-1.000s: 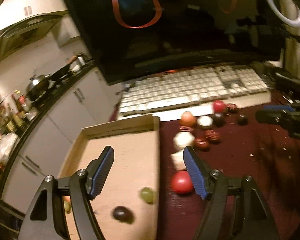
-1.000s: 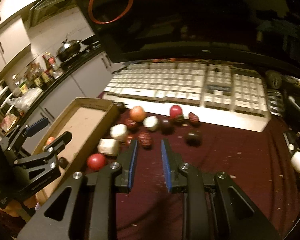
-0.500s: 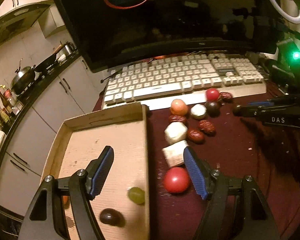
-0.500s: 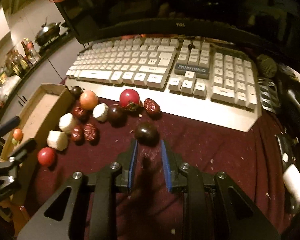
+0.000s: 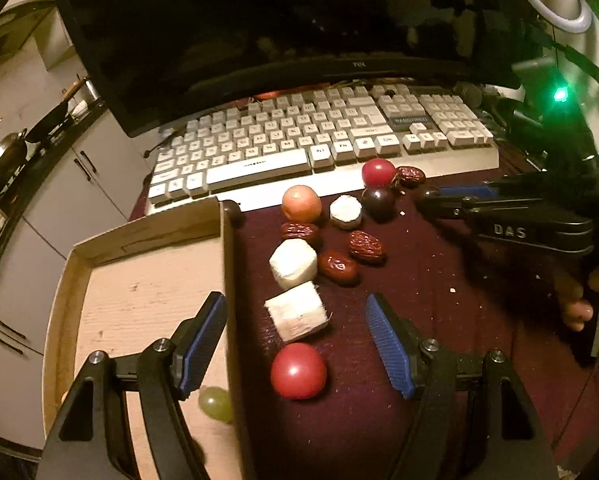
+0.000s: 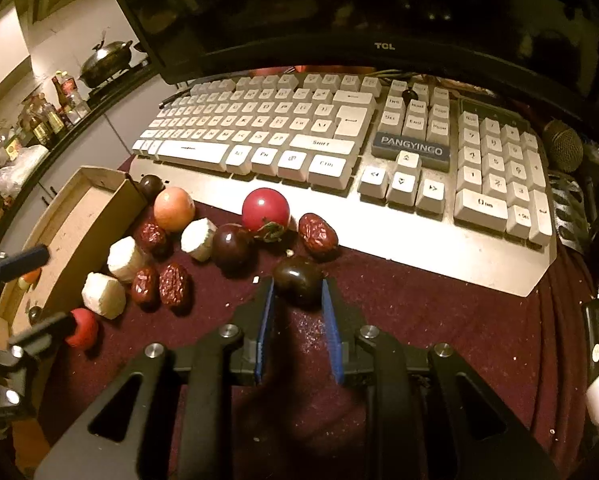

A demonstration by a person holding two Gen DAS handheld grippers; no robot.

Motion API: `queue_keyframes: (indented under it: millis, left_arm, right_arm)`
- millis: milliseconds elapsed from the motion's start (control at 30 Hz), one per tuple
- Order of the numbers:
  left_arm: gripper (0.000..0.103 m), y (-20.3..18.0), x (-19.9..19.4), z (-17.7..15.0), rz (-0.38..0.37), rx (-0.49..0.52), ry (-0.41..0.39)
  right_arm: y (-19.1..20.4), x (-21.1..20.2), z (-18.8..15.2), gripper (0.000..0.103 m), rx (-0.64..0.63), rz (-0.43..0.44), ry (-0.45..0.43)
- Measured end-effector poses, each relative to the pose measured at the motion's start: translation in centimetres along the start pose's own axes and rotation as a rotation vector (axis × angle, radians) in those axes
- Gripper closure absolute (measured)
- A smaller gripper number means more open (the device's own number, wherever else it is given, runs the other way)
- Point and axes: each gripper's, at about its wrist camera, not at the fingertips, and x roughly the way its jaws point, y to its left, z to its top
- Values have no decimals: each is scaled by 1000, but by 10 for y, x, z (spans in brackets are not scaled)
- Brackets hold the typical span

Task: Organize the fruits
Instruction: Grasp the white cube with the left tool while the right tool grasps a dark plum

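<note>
Fruits lie on a dark red cloth in front of a keyboard: red tomatoes, an orange fruit [image 6: 174, 209], dark grapes, wrinkled red dates and white chunks. My right gripper [image 6: 298, 286] has its fingertips on either side of a dark grape [image 6: 298, 280], slightly parted, resting on the cloth. My left gripper [image 5: 295, 312] is wide open, straddling the right wall of a cardboard tray [image 5: 147, 236], with a red tomato [image 5: 298, 371] and a white chunk [image 5: 297, 311] between its fingers. A green grape [image 5: 216, 403] lies in the tray.
A white keyboard [image 6: 331, 148] and a black monitor [image 6: 379, 12] stand behind the fruits. A microphone [image 6: 563, 146] and dark gear sit at the right. Kitchen cabinets and a wok are off to the left.
My right gripper moved forward and down until its fingers came around the dark grape. My left gripper shifted right, from over the tray to astride its right wall.
</note>
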Motion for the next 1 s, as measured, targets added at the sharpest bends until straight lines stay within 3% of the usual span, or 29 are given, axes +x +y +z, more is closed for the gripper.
queue_keyframes:
  millis: [167,300,567,667,733,800,900,1000]
  left_arm:
    - [31,6,11,1,13,-14,27]
    - [31,8,12,3,0,-2,25]
    - [31,4,-8,2,-69,61,-42]
    - [31,-1,-6,3,-81,72,-35]
    - [32,-4,0,4,-72,74,-23]
    - [37,-1,8,5,-91,55,11]
    - [46,2,15,6,-129,29,41]
    - [46,-2,21,8,-101,43,51]
  right_arm:
    - [-3,-3,-4,67,-12,22,6]
    - [-3,-5,-4,49,-21,17,-6]
    - [-1,2,0,49,-21,-16,-34]
    - [-2,4,2,50,-6,10,-38]
    - [-1,4,3,63,-5,4,-37]
    - [-4,4,4,69,3,0,-38]
    - [-4,2,3,73,0,14,-42]
    - [-2,1,1,73,-10,10,-45]
